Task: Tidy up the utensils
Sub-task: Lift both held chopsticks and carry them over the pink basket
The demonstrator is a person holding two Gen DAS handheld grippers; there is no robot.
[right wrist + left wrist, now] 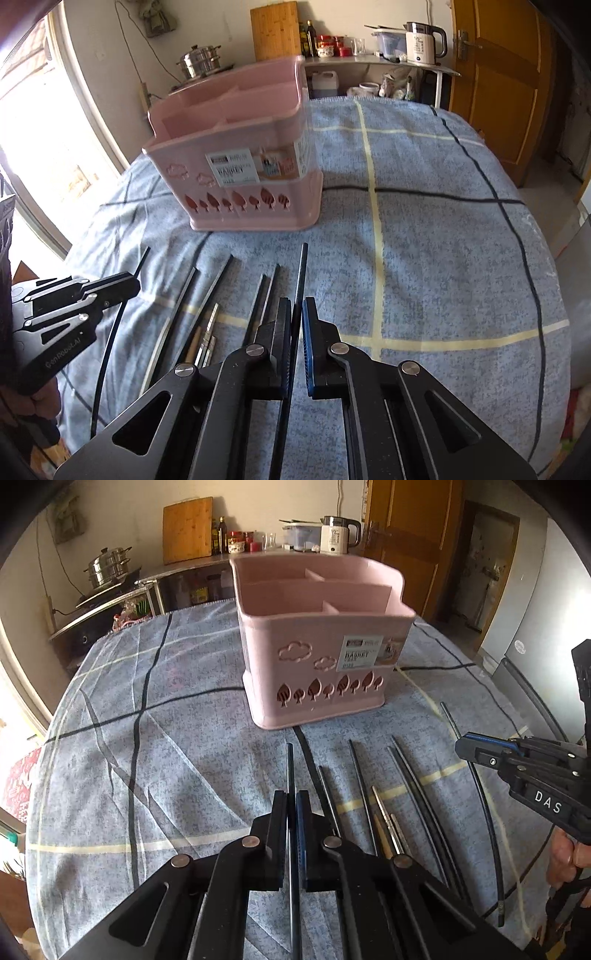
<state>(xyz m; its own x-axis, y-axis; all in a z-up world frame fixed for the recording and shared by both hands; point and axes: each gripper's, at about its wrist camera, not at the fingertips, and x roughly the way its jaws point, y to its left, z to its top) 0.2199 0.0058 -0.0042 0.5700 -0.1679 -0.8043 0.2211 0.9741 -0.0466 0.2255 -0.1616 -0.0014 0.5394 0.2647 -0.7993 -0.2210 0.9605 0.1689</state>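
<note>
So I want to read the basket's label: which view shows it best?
The right wrist view: the label is larger there, with both its text panel and picture panel showing on the basket. The left wrist view shows the label smaller and more blurred.

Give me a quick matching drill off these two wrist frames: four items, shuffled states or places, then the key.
Items
1. left gripper
2. pink basket
3. white kettle
4. loose chopsticks

States or places
A. on the back counter, near the wooden door
B. lying flat on the blue checked cloth
C. shut on a black chopstick
D. upright on the cloth, compartments showing nothing inside

Pairs: 1-C, 2-D, 3-A, 4-B

The right gripper would also fit C: it is shut on its own chopstick.
</note>
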